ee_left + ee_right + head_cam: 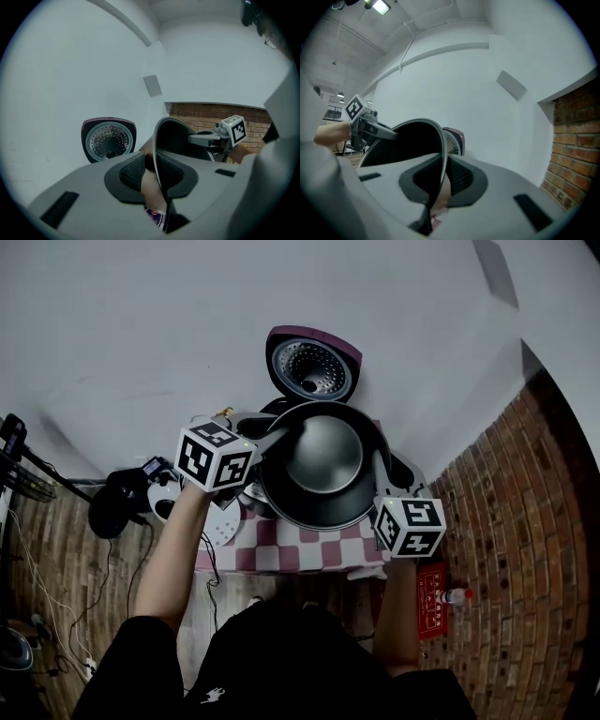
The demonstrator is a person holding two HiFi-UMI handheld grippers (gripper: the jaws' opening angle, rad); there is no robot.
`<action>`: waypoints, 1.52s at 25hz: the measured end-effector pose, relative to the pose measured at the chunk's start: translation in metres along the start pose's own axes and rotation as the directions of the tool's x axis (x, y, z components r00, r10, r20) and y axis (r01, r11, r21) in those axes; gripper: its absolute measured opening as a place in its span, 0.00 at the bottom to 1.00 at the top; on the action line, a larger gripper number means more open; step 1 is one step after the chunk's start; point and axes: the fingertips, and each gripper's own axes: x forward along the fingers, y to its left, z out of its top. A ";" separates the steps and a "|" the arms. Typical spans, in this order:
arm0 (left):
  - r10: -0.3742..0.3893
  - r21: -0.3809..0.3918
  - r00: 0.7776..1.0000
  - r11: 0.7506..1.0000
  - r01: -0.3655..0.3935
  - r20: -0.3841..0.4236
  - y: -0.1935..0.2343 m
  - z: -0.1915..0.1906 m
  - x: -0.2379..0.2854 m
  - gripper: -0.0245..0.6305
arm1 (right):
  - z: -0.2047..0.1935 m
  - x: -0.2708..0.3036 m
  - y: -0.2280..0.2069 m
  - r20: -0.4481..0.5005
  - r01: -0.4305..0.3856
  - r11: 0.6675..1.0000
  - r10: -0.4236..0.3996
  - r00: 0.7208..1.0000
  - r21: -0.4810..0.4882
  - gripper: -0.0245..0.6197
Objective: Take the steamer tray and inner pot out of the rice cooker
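Both grippers hold the dark inner pot [323, 465] up over the checkered table. My left gripper [278, 435] is shut on the pot's left rim, and my right gripper [378, 470] is shut on its right rim. In the left gripper view the thin rim [158, 154] runs between the pads of the left gripper [152, 171]. The right gripper view shows the rim [441, 150] pinched in the right gripper [443, 173]. The rice cooker's open lid [312, 367] stands behind the pot, and the pot hides most of the cooker body. A white round perforated tray [222, 521] lies on the table's left side.
The table has a pink-and-white checkered cloth [300, 545]. A black object [117, 502] and cables lie to its left. On the brick floor to the right are a red sheet [431, 601] and a small bottle [457, 596]. A white wall is behind.
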 end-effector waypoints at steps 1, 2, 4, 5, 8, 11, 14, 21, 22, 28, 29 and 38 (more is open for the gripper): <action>0.006 -0.003 1.000 1.000 -0.006 0.000 -0.006 0.001 0.006 0.14 | -0.002 -0.003 -0.008 -0.001 -0.005 1.000 0.005 1.000 -0.001 0.08; 0.011 -0.006 1.000 1.000 -0.011 -0.001 -0.013 0.001 0.012 0.14 | -0.004 -0.006 -0.016 -0.002 -0.011 1.000 0.011 1.000 -0.001 0.08; 0.022 -0.011 1.000 1.000 -0.022 -0.003 -0.024 0.002 0.021 0.14 | -0.008 -0.011 -0.030 -0.004 -0.023 1.000 0.023 1.000 -0.001 0.08; 0.027 -0.014 1.000 1.000 -0.027 -0.005 -0.029 0.002 0.026 0.14 | -0.010 -0.013 -0.036 -0.004 -0.030 1.000 0.030 1.000 -0.002 0.08; 0.044 -0.027 0.999 0.999 -0.044 -0.011 -0.042 0.000 0.039 0.14 | -0.016 -0.018 -0.053 -0.009 -0.049 0.999 0.049 0.999 -0.001 0.08; 0.062 -0.040 0.998 0.997 -0.063 -0.022 -0.057 -0.005 0.051 0.14 | -0.028 -0.024 -0.069 -0.021 -0.072 0.997 0.072 0.997 0.002 0.08; 0.079 -0.058 0.996 0.995 -0.081 -0.033 -0.070 -0.014 0.062 0.14 | -0.039 -0.029 -0.081 -0.032 -0.096 0.995 0.096 0.995 0.000 0.08; 0.122 -0.110 0.990 0.986 -0.129 -0.064 -0.089 -0.041 0.083 0.14 | -0.071 -0.031 -0.102 -0.067 -0.156 0.988 0.156 0.985 0.006 0.08; 0.125 -0.119 0.990 0.984 -0.133 -0.070 -0.091 -0.045 0.085 0.14 | -0.076 -0.030 -0.104 -0.073 -0.164 0.986 0.164 0.984 0.008 0.08; 0.145 -0.159 0.985 0.974 -0.159 -0.097 -0.099 -0.068 0.096 0.14 | -0.101 -0.029 -0.111 -0.103 -0.202 0.979 0.203 0.974 0.019 0.08; 0.148 -0.166 0.984 0.973 -0.163 -0.102 -0.100 -0.072 0.097 0.14 | -0.105 -0.028 -0.111 -0.108 -0.207 0.978 0.208 0.972 0.020 0.08; 0.144 -0.238 0.977 0.954 -0.180 -0.159 -0.106 -0.123 0.114 0.14 | -0.157 -0.021 -0.114 -0.184 -0.241 0.970 0.243 0.952 0.030 0.07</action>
